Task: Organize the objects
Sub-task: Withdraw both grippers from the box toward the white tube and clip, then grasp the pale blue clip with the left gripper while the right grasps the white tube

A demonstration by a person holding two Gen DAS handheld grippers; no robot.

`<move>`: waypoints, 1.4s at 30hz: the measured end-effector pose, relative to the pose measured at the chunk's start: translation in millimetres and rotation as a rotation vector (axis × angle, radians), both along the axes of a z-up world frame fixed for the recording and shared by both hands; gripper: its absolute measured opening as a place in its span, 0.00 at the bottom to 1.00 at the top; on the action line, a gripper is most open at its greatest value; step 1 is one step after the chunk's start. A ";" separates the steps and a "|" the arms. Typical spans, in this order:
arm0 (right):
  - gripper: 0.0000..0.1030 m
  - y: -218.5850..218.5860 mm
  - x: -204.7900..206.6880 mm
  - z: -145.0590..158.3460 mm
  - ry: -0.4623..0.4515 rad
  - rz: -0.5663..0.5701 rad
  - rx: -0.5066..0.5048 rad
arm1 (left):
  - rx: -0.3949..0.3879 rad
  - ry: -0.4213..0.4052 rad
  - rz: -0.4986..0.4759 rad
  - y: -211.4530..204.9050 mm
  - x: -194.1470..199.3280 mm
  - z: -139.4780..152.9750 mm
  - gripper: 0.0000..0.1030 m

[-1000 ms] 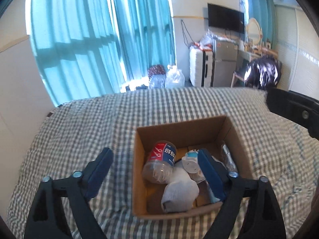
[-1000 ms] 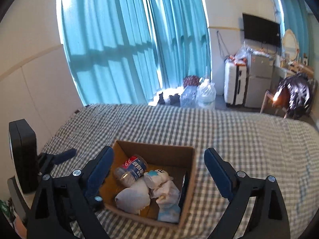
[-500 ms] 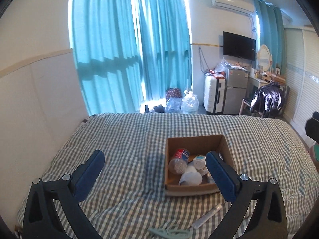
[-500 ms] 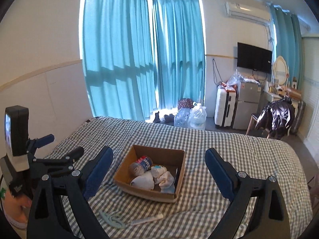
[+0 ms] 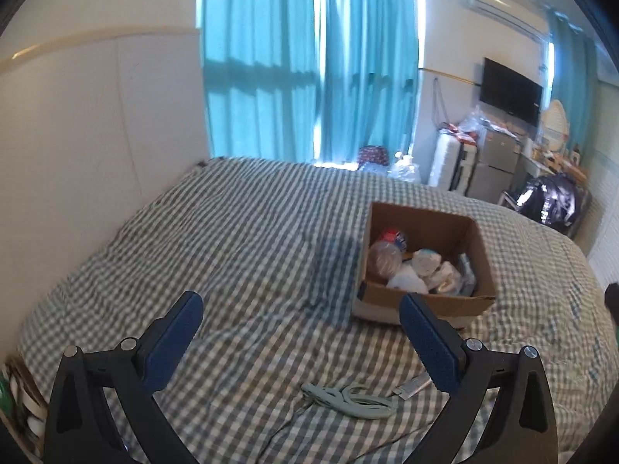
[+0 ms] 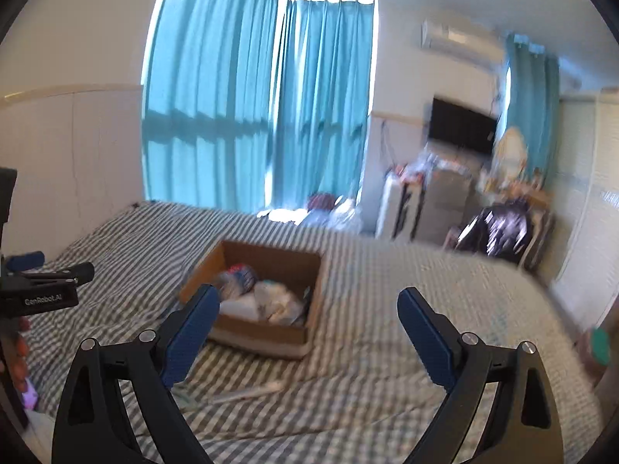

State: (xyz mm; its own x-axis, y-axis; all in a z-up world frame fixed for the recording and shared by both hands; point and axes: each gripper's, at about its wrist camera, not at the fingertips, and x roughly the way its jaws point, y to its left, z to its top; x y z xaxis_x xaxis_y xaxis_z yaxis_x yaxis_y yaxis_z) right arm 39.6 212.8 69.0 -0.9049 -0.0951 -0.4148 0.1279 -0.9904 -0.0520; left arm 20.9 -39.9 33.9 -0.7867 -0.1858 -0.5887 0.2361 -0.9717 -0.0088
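Hovering above the near part of the bed (image 5: pixel 247 239), the left tongs (image 5: pixel 298 332) stand spread wide apart with nothing between their blue pads. Just ahead of them and low in the left wrist view, a pale green cord-like item (image 5: pixel 346 400) lies bunched on the checked cover, and beside its right end a slim whitish stick-shaped item (image 5: pixel 414 383) lies partly hidden behind the right finger; neither touches the tongs. Farther out, ahead and to the right, sits the open cardboard box (image 5: pixel 423 303), its near wall just past the tip of the right finger in that view.

The right tongs (image 6: pixel 307 311) are likewise spread wide and hold nothing. From this side the box (image 6: pixel 267 334) lies ahead and left of centre, its near left corner behind the left finger tip. The slim stick (image 6: pixel 247 393) lies on the cover between box and tongs; this view is blurred, so finer detail cannot be made out.

Inside the box a clear plastic bottle (image 5: pixel 387 253) with a red and blue label lies on its side at the left, next to rumpled white cloth or paper bundles (image 5: pixel 419 274) and something pale blue along the right wall.

Beyond the bed hang teal curtains (image 5: pixel 309 77); a dark television (image 5: pixel 510 94) is mounted on the far wall.
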 end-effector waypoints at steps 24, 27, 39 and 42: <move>0.91 5.5 -72.0 -136.3 -0.290 -0.017 -0.013 | 0.202 -0.409 0.026 44.0 -49.1 -203.9 1.00; 0.91 2.0 -72.7 -142.9 -0.307 -0.013 -0.016 | 0.165 -0.411 -0.018 53.7 -53.0 -203.9 0.93; 0.91 -10.9 -74.7 -154.3 -0.334 -0.014 0.030 | 0.142 -0.354 -0.175 69.1 -36.8 -182.5 0.38; 0.91 -13.3 -74.9 -156.7 -0.351 0.007 0.020 | 0.152 -0.336 -0.200 61.1 -31.9 -171.3 0.34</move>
State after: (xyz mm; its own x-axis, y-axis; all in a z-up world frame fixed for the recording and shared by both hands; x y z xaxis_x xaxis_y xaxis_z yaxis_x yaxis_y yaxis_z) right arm -35.2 199.5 -87.7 -0.7065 -0.0893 -0.7021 0.1482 -0.9887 -0.0234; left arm -11.1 21.2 -137.4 -0.5579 0.0605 -0.8277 0.0567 -0.9922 -0.1108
